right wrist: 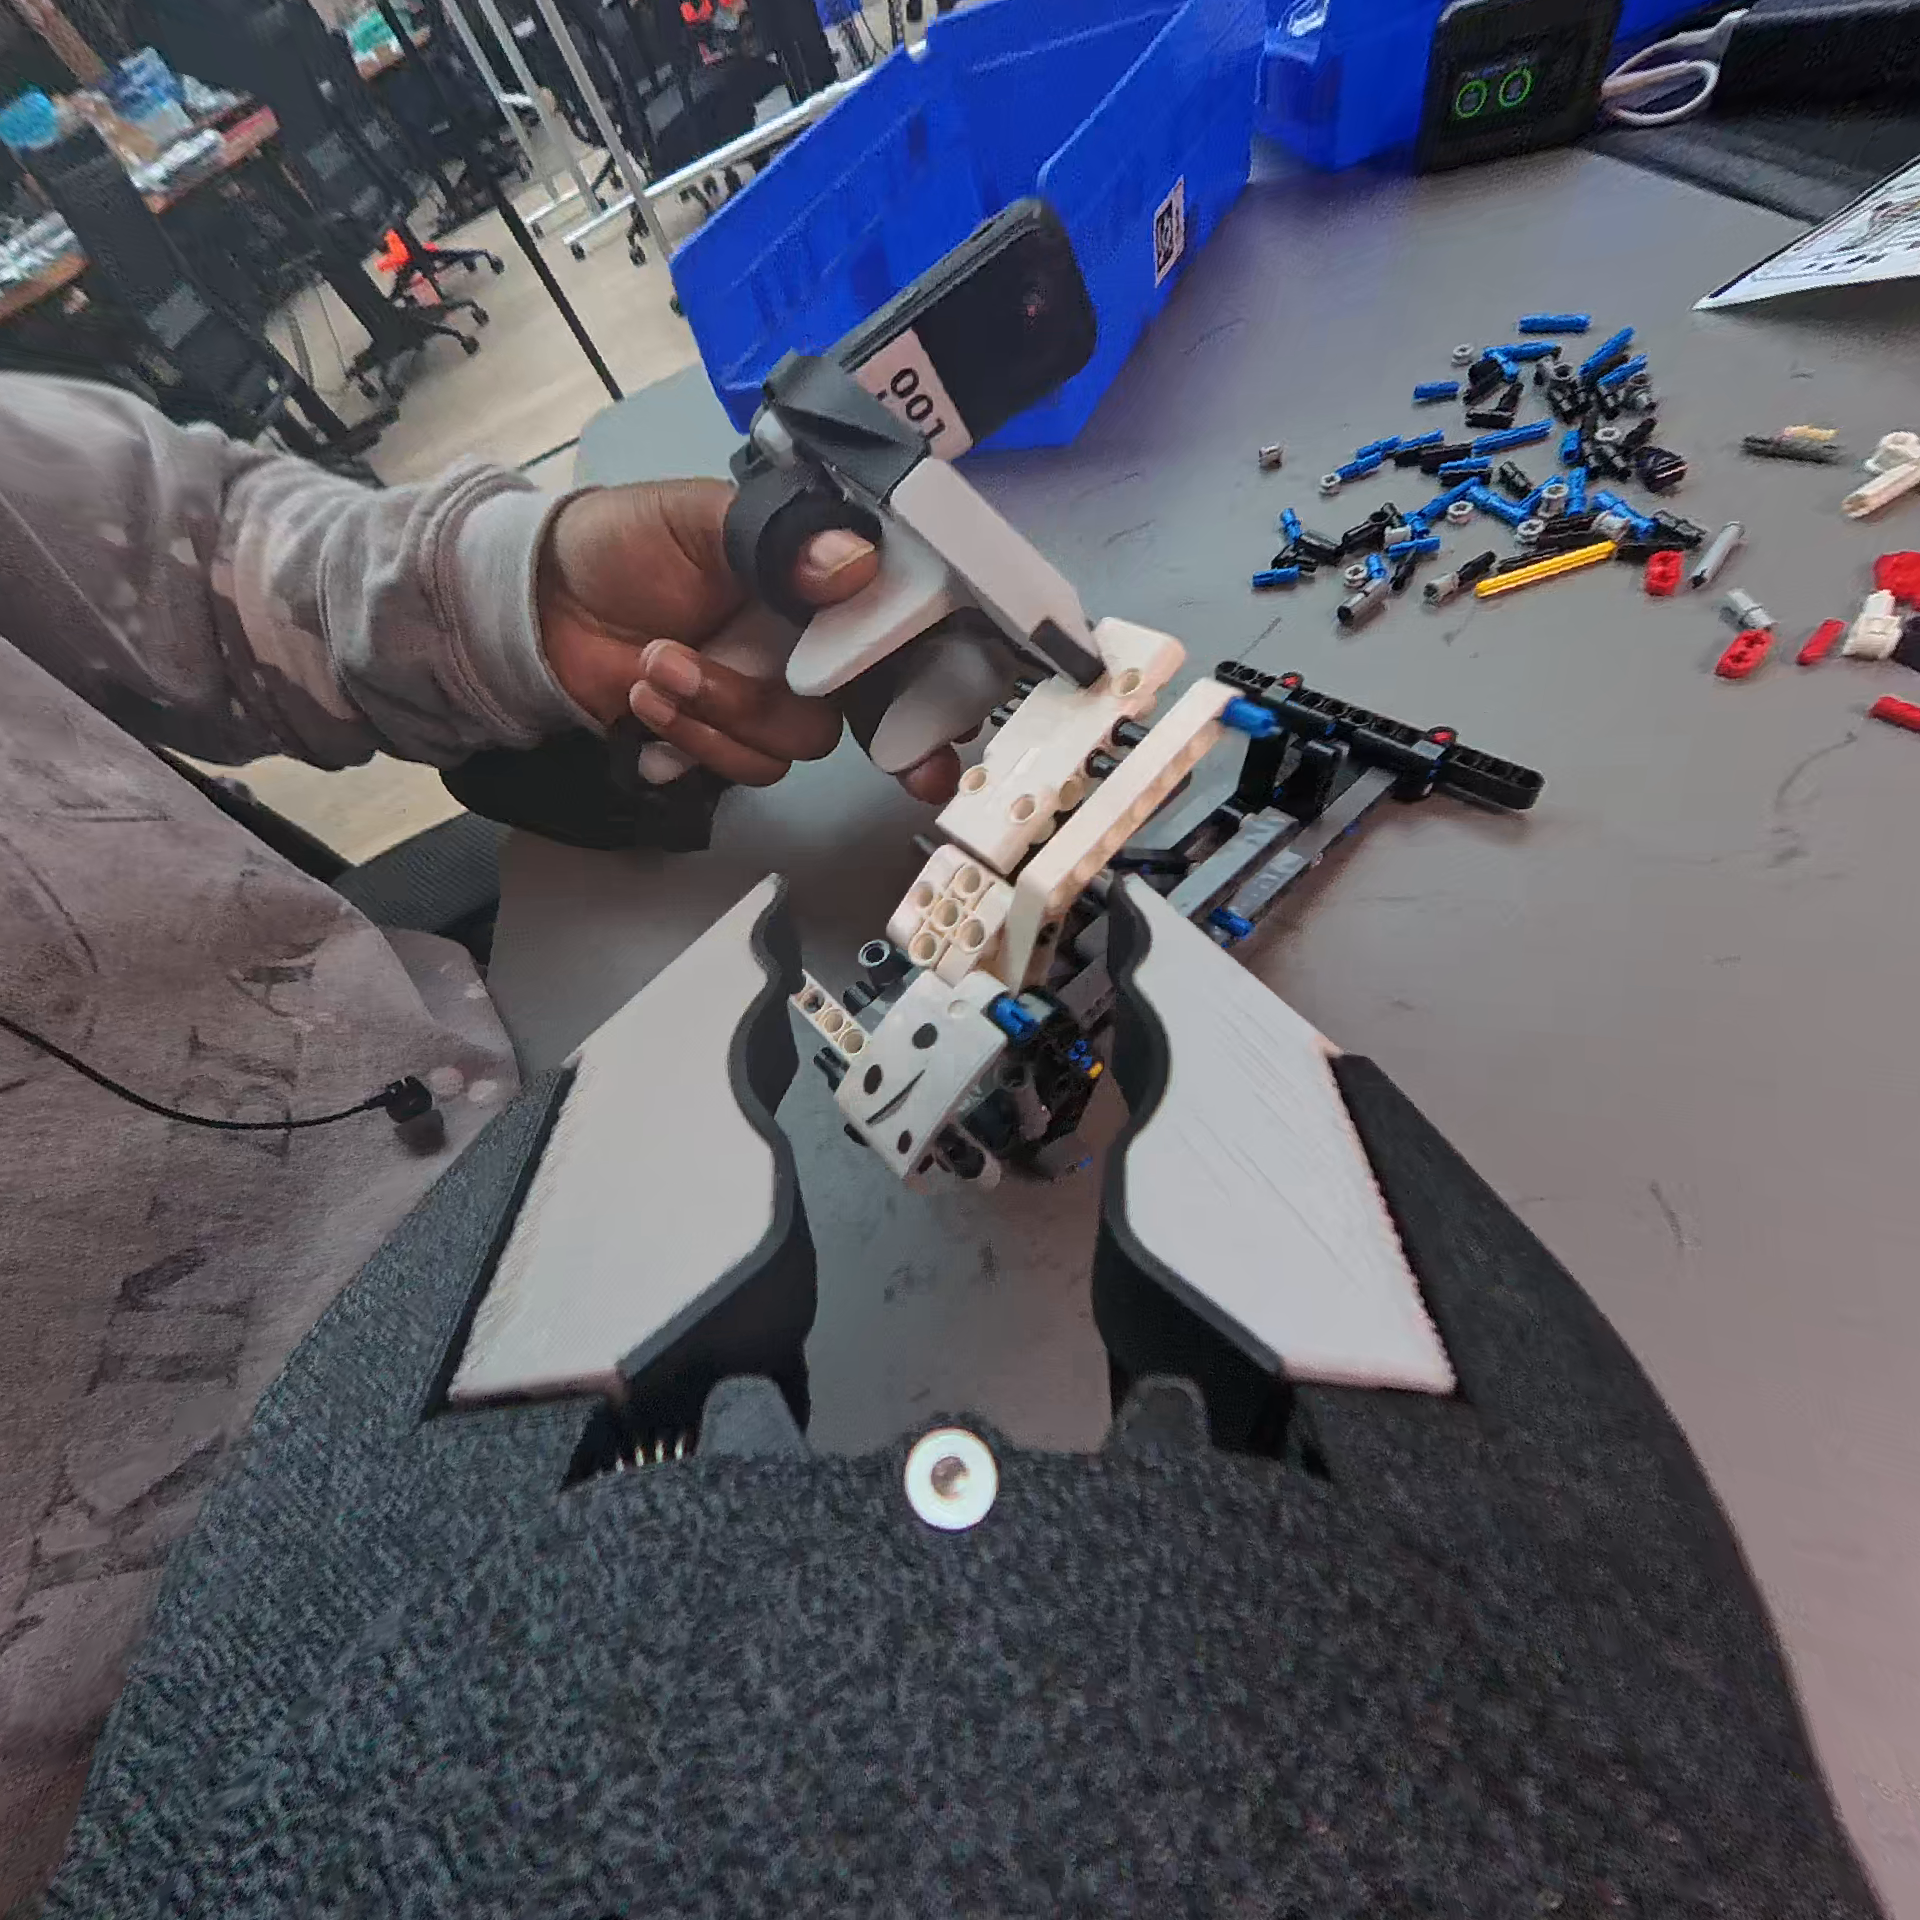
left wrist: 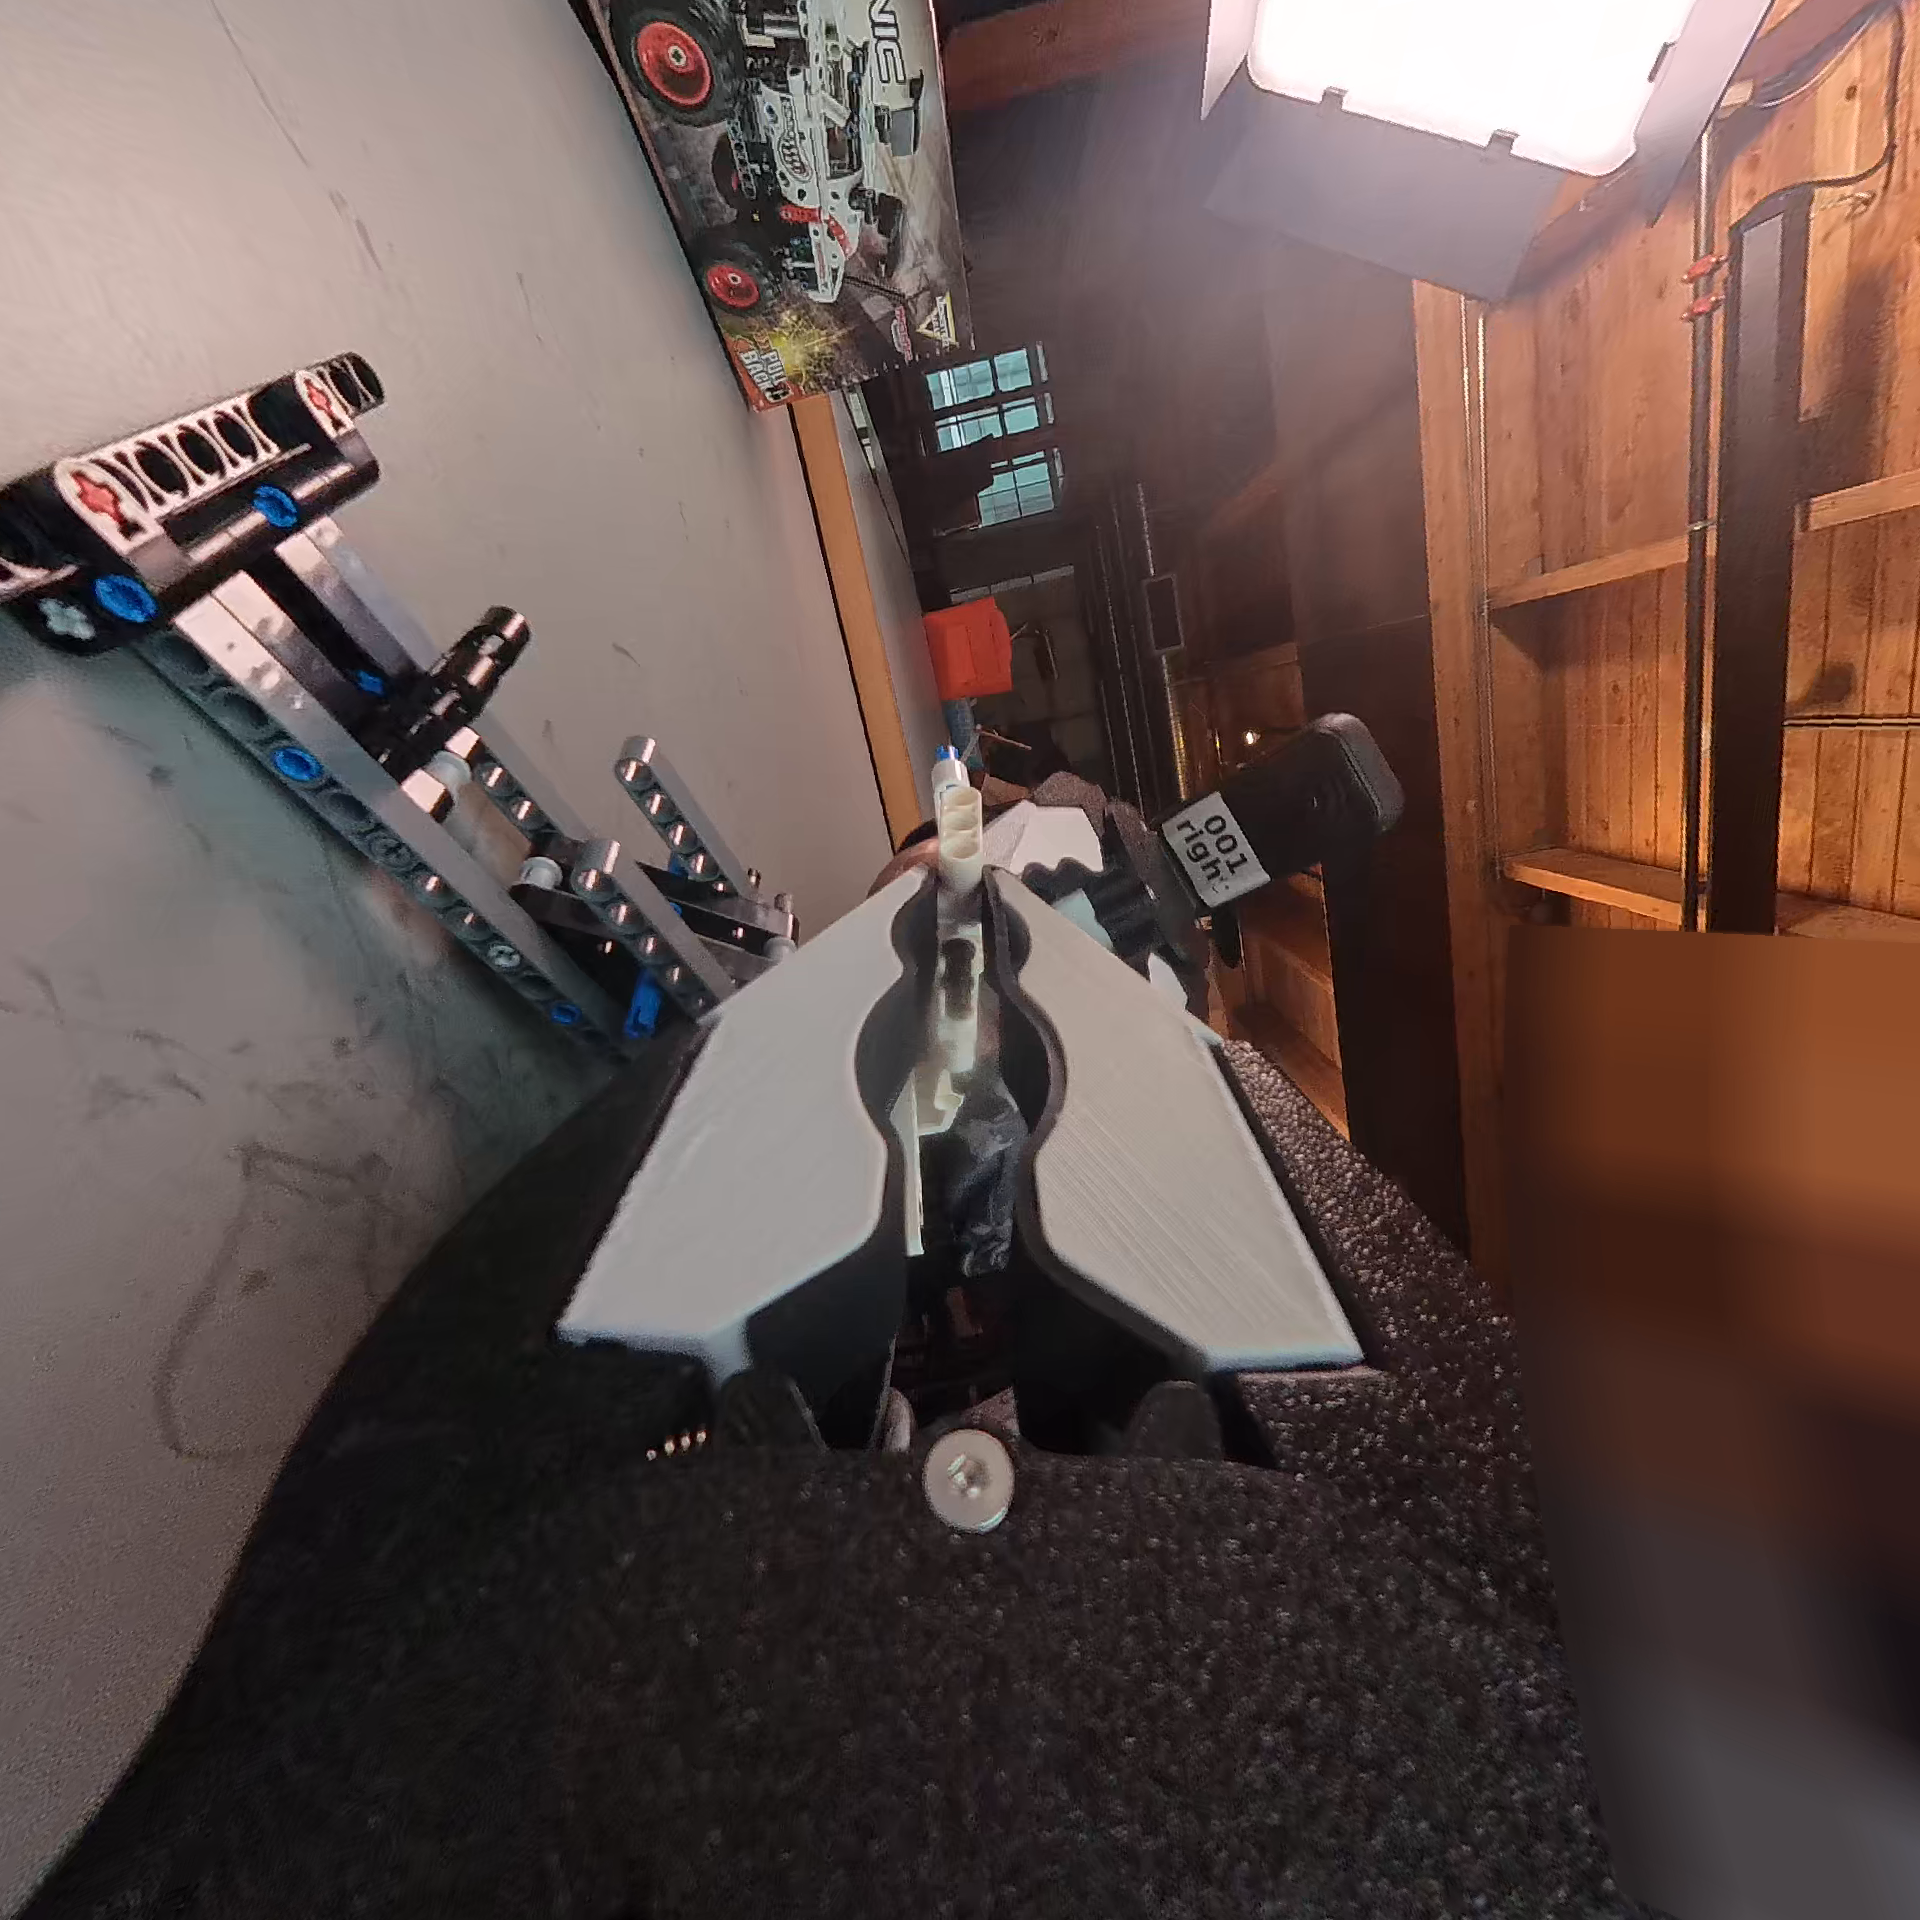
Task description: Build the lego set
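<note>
My left gripper (left wrist: 961, 883) is shut on a white Lego panel assembly (left wrist: 956, 997), which sticks out past the fingertips. In the right wrist view a hand holds that gripper (right wrist: 1070, 649), clamped on the upper end of the white assembly (right wrist: 1049, 769). The assembly slants down over the near end of the black and grey chassis (right wrist: 1351, 748) on the table. My right gripper (right wrist: 951, 914) is open, its jaws wide apart on either side of the assembly's lower white block (right wrist: 925, 1081). The chassis also shows at the left of the left wrist view (left wrist: 312, 644).
A pile of loose blue, black and red pieces (right wrist: 1507, 488) lies at the back right of the grey table (right wrist: 1662, 1039). Blue bins (right wrist: 987, 208) stand behind. An instruction sheet (right wrist: 1849, 249) lies far right. The Lego box (left wrist: 810, 187) is beyond the chassis. The gap from one gripper's tips to the other's is roughly 5 cm.
</note>
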Tool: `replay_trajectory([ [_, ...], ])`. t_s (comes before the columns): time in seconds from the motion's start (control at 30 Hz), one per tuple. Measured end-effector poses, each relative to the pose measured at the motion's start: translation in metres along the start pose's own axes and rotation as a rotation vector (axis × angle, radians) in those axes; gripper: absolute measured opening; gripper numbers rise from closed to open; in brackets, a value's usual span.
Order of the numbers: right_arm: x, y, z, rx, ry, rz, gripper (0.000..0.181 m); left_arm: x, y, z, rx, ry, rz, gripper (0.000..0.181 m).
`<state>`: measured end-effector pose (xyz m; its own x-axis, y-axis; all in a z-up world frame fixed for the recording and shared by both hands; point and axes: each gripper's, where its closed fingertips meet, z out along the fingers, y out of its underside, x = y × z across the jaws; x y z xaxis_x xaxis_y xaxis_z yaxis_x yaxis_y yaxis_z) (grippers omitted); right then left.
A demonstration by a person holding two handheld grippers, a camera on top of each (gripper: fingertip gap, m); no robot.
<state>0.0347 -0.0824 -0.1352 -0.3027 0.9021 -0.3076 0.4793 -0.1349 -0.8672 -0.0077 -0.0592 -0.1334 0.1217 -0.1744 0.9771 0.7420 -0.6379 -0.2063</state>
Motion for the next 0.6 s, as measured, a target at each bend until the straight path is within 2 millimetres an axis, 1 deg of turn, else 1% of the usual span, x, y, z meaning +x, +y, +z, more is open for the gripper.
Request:
replay_trajectory([
  [0.07,0.013,-0.009,-0.002,0.021,-0.024,0.087,0.052,0.000,-0.002,-0.001,0.008,0.005,-0.006,0.006],
  [0.17,0.027,-0.013,0.002,0.033,-0.071,0.215,0.043,-0.002,-0.005,-0.001,0.021,0.015,-0.023,0.006],
  [0.23,0.028,-0.014,0.007,0.042,-0.122,0.280,0.033,-0.002,-0.004,0.000,0.023,0.022,-0.032,0.006],
  [0.33,0.031,-0.015,0.011,0.068,-0.149,0.338,0.016,-0.003,-0.004,0.000,0.026,0.023,-0.041,0.006],
  [0.6,0.032,-0.015,0.010,0.093,-0.151,0.361,0.014,-0.003,-0.003,0.001,0.027,0.030,-0.051,0.006],
])
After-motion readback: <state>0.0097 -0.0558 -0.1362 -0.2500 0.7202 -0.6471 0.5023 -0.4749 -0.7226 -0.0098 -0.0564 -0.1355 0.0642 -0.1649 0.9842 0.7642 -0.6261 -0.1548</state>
